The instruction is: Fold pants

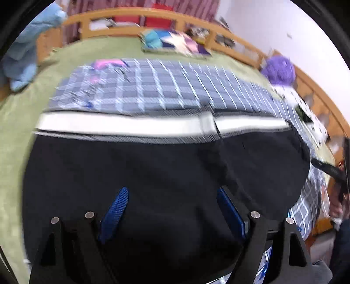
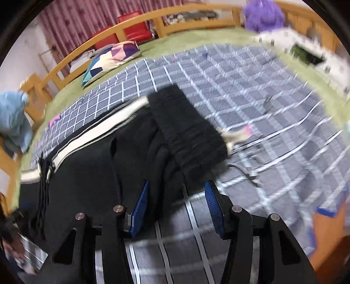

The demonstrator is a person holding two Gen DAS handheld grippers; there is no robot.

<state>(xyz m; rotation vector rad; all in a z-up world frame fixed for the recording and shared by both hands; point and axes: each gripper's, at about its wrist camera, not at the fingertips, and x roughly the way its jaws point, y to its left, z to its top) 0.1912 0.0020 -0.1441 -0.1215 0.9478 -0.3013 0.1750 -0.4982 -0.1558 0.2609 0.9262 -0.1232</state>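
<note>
Black pants with a white side stripe lie flat on a blue checked blanket on the bed. My left gripper is open just above the black fabric, blue pads spread wide. In the right wrist view the pants lie to the left, with the ribbed black waistband and a white drawstring at their right end. My right gripper is open, its jaws on either side of the waistband's near edge, over the blanket.
A green bedspread lies under the blanket, inside a wooden bed rail. A patterned pillow and purple plush toy lie at the far side. A light blue garment hangs at the left. A white spotted item lies far right.
</note>
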